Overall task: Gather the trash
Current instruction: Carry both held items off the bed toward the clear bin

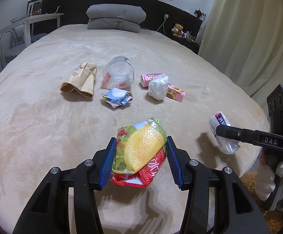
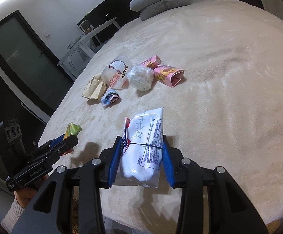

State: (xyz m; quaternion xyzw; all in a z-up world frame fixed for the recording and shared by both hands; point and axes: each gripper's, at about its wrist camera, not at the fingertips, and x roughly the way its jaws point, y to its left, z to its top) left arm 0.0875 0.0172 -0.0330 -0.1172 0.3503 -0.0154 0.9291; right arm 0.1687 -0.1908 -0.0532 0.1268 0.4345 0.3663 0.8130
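Both grippers' fingers clamp trash: left [image 1: 140,153] a snack wrapper [image 1: 141,156], right [image 2: 141,152] a white packet [image 2: 143,148] (rubber-banded).

The near half of the bed [image 1: 44,128] lay bare, giving open passage on its left and in front of both tools. Farther in, a loose row of litter barred the middle: a brown paper bag [image 1: 80,81], a clear plastic cup [image 1: 120,76], a crumpled wrapper [image 1: 118,97], a white wad [image 1: 159,87] and pink cartons [image 1: 175,92]. Beyond that row the blanket ran clear to the grey pillows [image 1: 115,17].
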